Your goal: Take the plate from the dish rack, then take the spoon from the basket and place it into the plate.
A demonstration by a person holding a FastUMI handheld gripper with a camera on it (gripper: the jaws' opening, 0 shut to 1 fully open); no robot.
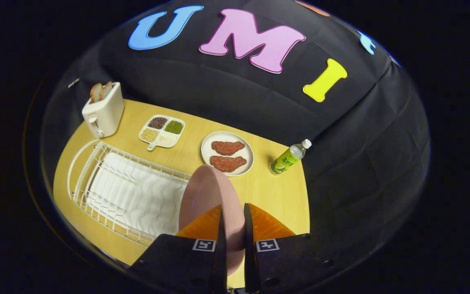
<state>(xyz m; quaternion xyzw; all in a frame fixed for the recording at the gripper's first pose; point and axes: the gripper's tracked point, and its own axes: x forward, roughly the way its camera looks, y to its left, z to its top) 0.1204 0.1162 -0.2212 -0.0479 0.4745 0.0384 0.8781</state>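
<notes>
A pink plate point(208, 200) stands on edge between my two orange fingers point(200, 226), and the gripper point(233, 222) is shut on its rim. I hold the plate up above the yellow table, over the right end of the white wire dish rack point(96, 192). The rack lies to the left of the fingers with a white mat inside it.
Beyond the fingers sit a white plate with two pieces of meat point(227, 153), a green drink bottle point(290, 157), a divided dish of grains point(162, 130) and a cream toaster with bread point(102, 110). Bare table top point(276, 196) lies right of the fingers.
</notes>
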